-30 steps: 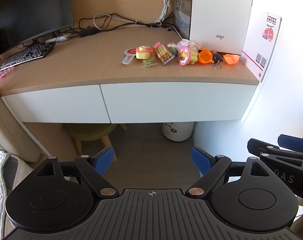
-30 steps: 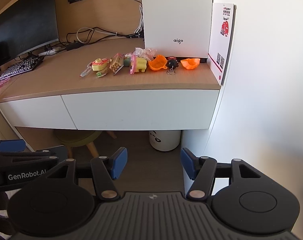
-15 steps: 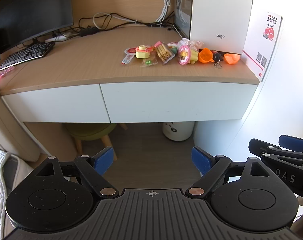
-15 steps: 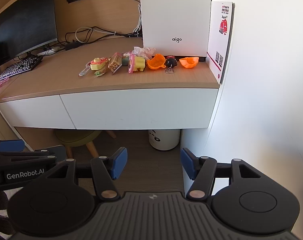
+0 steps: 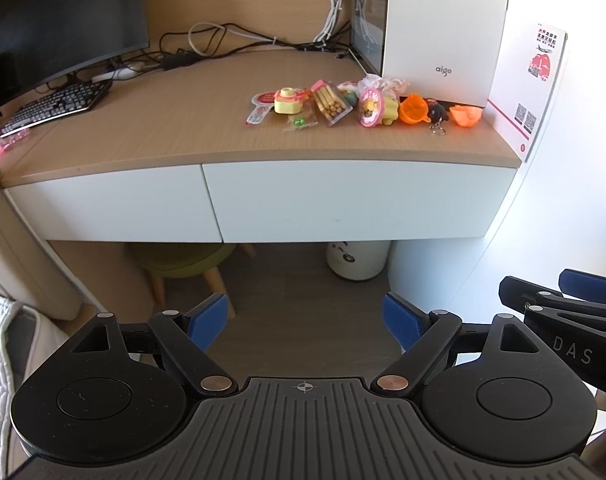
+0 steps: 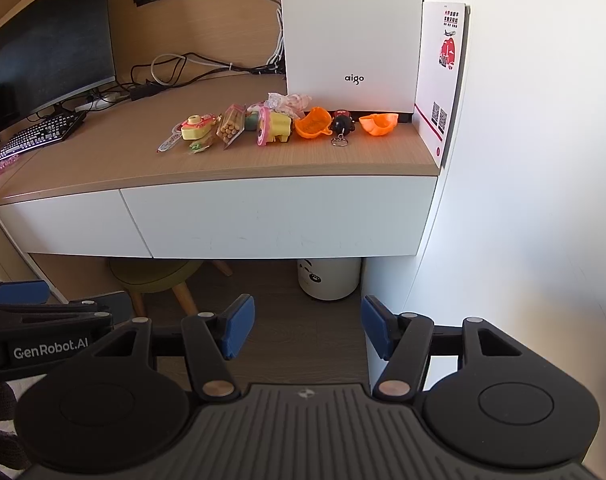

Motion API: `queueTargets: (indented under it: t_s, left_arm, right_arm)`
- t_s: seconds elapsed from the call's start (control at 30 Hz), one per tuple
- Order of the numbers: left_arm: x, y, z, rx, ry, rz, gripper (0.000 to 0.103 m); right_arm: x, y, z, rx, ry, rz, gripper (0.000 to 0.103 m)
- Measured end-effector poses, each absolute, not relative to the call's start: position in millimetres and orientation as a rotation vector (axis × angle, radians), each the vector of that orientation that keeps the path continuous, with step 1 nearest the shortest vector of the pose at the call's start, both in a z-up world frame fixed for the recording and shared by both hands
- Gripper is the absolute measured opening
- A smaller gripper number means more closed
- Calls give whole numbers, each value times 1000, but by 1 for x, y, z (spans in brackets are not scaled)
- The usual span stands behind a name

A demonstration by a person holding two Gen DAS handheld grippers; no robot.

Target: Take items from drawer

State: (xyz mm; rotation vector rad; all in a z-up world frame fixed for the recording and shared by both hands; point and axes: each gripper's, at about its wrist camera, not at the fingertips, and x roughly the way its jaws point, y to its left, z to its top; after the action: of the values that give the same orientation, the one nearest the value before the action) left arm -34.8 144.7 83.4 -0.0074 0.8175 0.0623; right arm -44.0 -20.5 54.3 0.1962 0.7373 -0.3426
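Right wrist view: right claw [image 6: 307, 330] hanging spread and empty, closed white drawer [image 6: 279, 218] lying ahead and above it, long axis running crosswise, left claw [image 5: 305, 320] likewise spread, neither noticeably nearer, toys [image 6: 277, 126] sitting on tabletop [image 6: 103, 164].

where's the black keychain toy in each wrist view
Left wrist: the black keychain toy sits right of centre near the top, on the desk between two orange cups.
Right wrist: the toy sits just right of centre in the upper third, between the same cups.
Shared landmark: the white aigo case directly behind it.
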Motion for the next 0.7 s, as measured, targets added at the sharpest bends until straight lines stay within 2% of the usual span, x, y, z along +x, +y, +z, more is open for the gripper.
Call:
queueTargets:
  t_s: [0.7]
  left_arm:
    - [-35, 147, 84, -12, 822, 64, 89]
  right_arm:
    - [-42, -17, 55, 197, 742, -341, 60]
